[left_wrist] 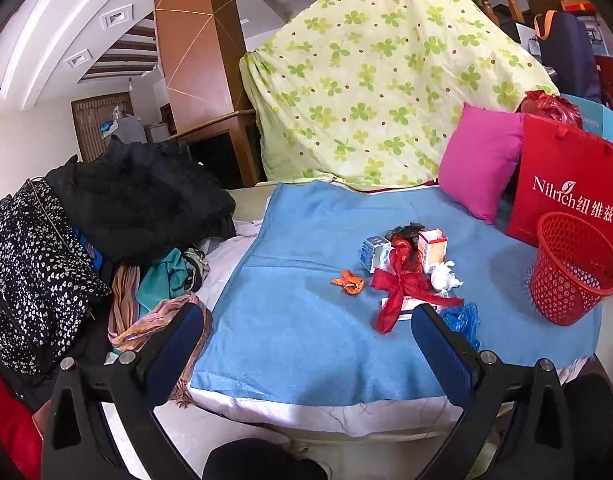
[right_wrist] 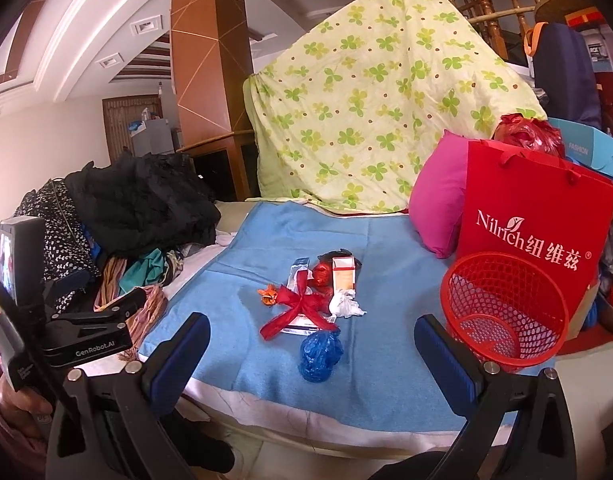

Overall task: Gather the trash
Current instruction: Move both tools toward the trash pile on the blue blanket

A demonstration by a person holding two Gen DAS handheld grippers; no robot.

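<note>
Trash pile (right_wrist: pixel 318 300) lies on blue towel (right_wrist: pixel 386 260) beside red basket (right_wrist: pixel 506 308).

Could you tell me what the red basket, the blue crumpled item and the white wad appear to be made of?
Red basket: likely rigid moulded plastic, shown by its open lattice wall and glossy rim. Blue crumpled item: probably thin plastic film, shiny with tight creases. White wad: seems to be tissue or paper, matte and softly crumpled.

A blue blanket (right_wrist: pixel 386 360) is covering the bed across mid-frame — trash pile (right_wrist: pixel 318 292) lying at centre, red mesh basket (right_wrist: pixel 502 312) standing at right, pink pillow (right_wrist: pixel 438 196) leaning behind.
</note>
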